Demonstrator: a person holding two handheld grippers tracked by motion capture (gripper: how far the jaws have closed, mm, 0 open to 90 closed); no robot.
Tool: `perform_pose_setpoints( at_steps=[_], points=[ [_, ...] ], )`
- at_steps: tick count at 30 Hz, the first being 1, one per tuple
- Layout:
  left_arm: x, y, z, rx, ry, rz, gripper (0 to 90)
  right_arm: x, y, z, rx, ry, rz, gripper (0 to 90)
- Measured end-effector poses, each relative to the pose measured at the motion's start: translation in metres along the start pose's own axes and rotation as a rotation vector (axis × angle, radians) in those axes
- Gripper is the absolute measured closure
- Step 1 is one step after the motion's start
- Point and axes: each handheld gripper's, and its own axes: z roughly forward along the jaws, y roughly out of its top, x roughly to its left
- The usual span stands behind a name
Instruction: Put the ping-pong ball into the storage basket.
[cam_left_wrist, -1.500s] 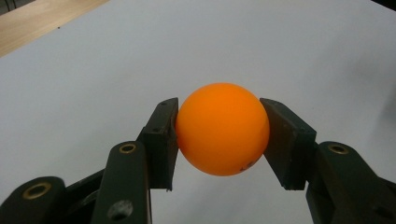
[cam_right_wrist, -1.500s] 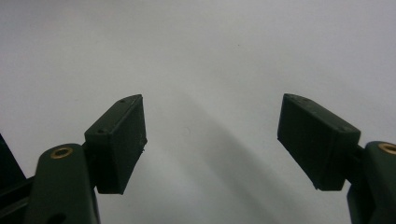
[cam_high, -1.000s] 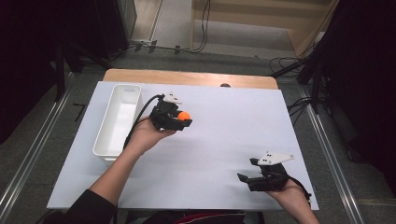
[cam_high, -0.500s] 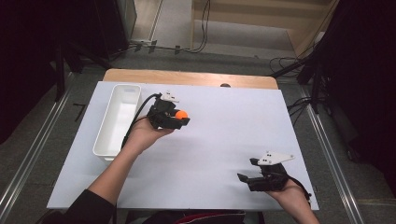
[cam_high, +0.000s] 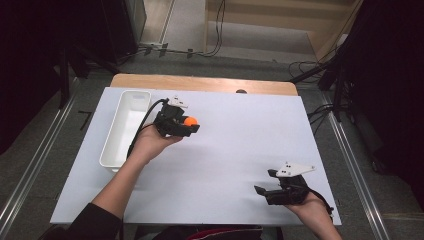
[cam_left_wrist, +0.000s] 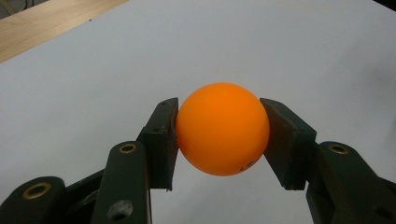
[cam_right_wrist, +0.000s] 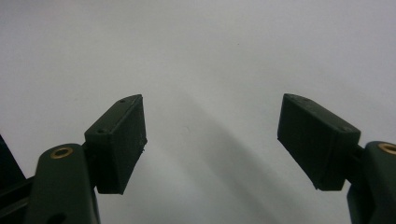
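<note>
An orange ball (cam_left_wrist: 222, 129) sits squeezed between both black pads of my left gripper (cam_left_wrist: 219, 135). From above, that left gripper (cam_high: 192, 125) is held over the white table top just right of a long white tray (cam_high: 116, 145), with the orange ball (cam_high: 190, 121) showing at its tip. My right gripper (cam_high: 264, 182) rests near the front right of the table, pointing left, and in its own view the right gripper (cam_right_wrist: 212, 140) has its jaws wide apart with nothing between them.
The white table top (cam_high: 240, 140) lies on a wooden table whose bare edge (cam_high: 200, 82) shows at the back. The tray holds nothing that I can see. Cables and dark stands lie on the floor beyond and beside the table.
</note>
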Motion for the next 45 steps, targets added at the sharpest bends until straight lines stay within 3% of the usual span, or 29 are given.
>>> perform_pose_setpoints(
  at_steps=[35, 45],
  points=[
    [0.028, -0.004, -0.022, 0.001, 0.019, -0.074, 49.3, 0.001, 0.001, 0.001, -0.007, 0.001, -0.002, 22.1],
    [0.037, -0.007, -0.03, -0.003, 0.051, -0.087, 49.3, 0.001, 0.001, 0.001, -0.007, 0.003, -0.003, 22.1]
  ],
)
